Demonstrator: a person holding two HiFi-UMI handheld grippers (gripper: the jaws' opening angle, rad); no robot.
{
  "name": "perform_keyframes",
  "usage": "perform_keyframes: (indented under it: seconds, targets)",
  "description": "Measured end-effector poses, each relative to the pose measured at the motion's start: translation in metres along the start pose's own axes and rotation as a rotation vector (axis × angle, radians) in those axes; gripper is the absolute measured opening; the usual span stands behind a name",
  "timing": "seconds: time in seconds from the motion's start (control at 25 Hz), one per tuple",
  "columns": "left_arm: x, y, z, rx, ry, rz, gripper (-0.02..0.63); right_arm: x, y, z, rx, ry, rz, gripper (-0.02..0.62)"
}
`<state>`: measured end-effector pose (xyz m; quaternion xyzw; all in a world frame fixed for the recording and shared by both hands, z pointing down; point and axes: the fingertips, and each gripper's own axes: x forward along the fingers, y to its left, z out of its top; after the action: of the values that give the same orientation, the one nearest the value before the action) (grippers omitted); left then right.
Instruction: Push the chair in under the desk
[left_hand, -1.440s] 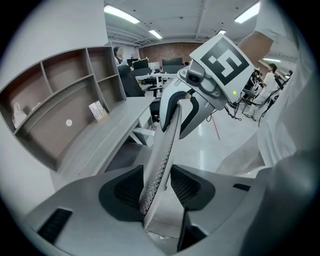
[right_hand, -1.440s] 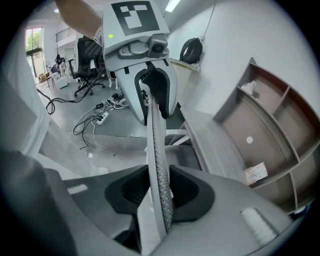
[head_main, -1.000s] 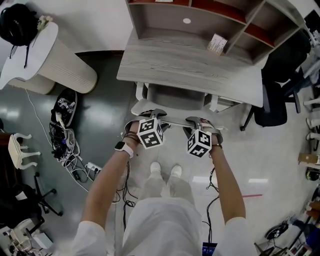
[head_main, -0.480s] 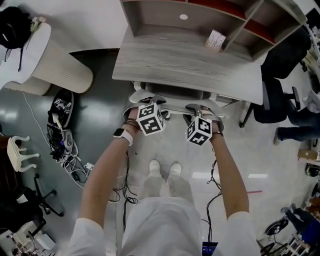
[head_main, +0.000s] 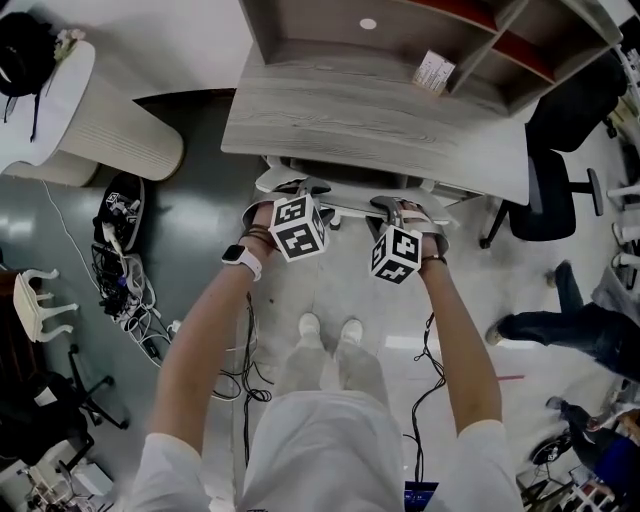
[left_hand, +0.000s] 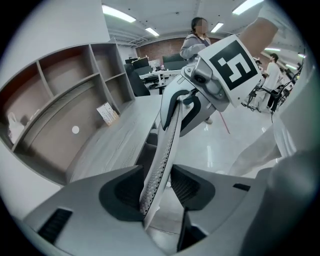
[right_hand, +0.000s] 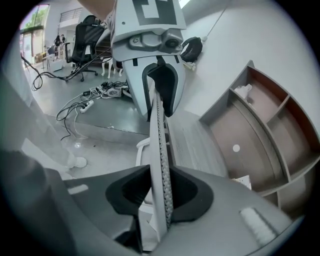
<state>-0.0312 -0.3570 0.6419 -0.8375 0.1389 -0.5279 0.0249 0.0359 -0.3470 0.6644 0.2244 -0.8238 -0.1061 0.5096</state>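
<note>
two tools (head_main: 300, 188) (head_main: 402, 204), one desk (head_main: 380, 120), one mesh-back chair (head_main: 350, 213), one wristwatch (head_main: 241, 256)

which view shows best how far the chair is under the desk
The head view: from above, the chair shows its backrest top and armrests sticking out from under the desk, seat hidden beneath. The left and right gripper views show only its thin perforated backrest edge up close.

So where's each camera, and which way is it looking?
Head view: on the head, looking down at desk, chair back, arms, legs.
Left gripper view: on left gripper, along jaws clamping chair back, toward right gripper.
Right gripper view: on right gripper, jaws closing on chair back, toward left gripper.
All share chair back, desk.
</note>
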Motion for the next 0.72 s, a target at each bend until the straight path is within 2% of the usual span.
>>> perform_keyframes:
  seconds: [0.24,0.36,0.56,0.72]
  targets:
    - [-0.001,0.0,-0.002,-0.018,0.013,-0.008,0.175,0.0,0.0,0.001,0.005,0.009,-0.017,0.121]
    - [-0.002,0.0,0.0,-0.037,-0.008,0.003,0.181,-0.003,0.004,0.004,0.013,-0.008,-0.007,0.187]
    - [-0.011,-0.002,0.004,-0.107,-0.107,0.106,0.213,-0.021,0.005,0.011,0.087,-0.055,-0.013,0.19]
    - [-0.03,-0.012,0.006,-0.196,-0.173,0.155,0.21,-0.039,0.004,0.015,0.074,-0.079,-0.043,0.19]
